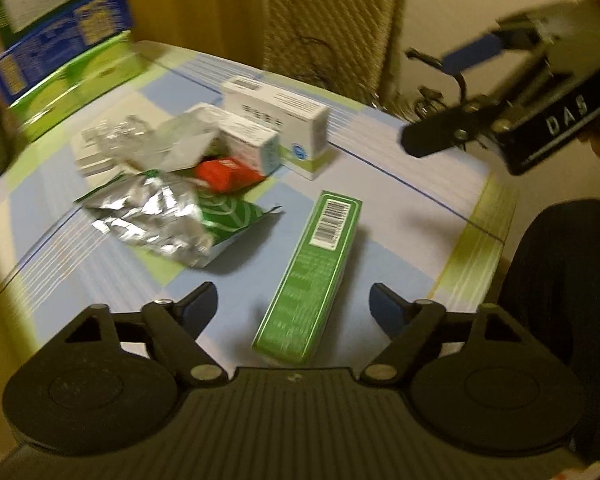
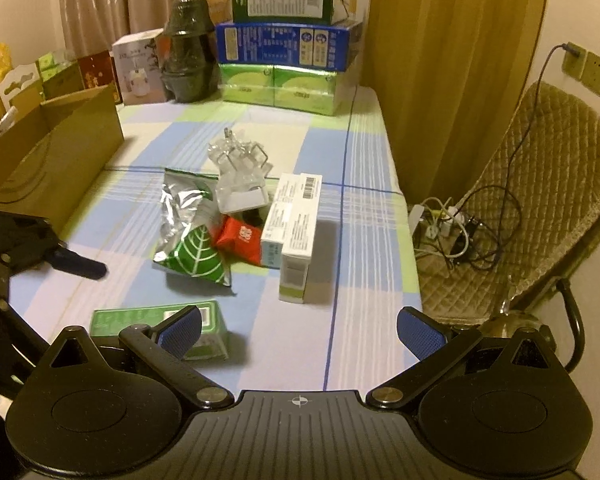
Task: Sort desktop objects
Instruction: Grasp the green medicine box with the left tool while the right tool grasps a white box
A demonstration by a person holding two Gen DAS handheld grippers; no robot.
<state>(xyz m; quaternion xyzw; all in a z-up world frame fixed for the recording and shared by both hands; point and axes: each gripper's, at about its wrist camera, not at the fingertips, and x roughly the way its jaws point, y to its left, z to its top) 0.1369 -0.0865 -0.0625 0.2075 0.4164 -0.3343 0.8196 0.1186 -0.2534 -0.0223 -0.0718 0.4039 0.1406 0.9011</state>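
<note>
A long green box (image 1: 312, 276) (image 2: 148, 320) lies on the checked cloth, its near end between the fingers of my open left gripper (image 1: 294, 306), which is empty. Beyond it is a pile: a crumpled silver-and-green foil bag (image 1: 168, 216) (image 2: 188, 236), a red packet (image 1: 224, 174) (image 2: 240, 238), white boxes (image 1: 280, 120) (image 2: 296, 232) and clear plastic packaging (image 1: 116, 140) (image 2: 238, 156). My right gripper (image 2: 300, 330) stands open and empty above the table's near edge; the left wrist view shows it at upper right (image 1: 460, 128).
An open cardboard box (image 2: 56, 148) stands at the table's left side. Stacked green and blue cartons (image 2: 288, 40) (image 1: 60, 44), a dark pot (image 2: 188, 52) and small boxes line the far edge. A padded chair (image 2: 540, 208) with cables stands at right.
</note>
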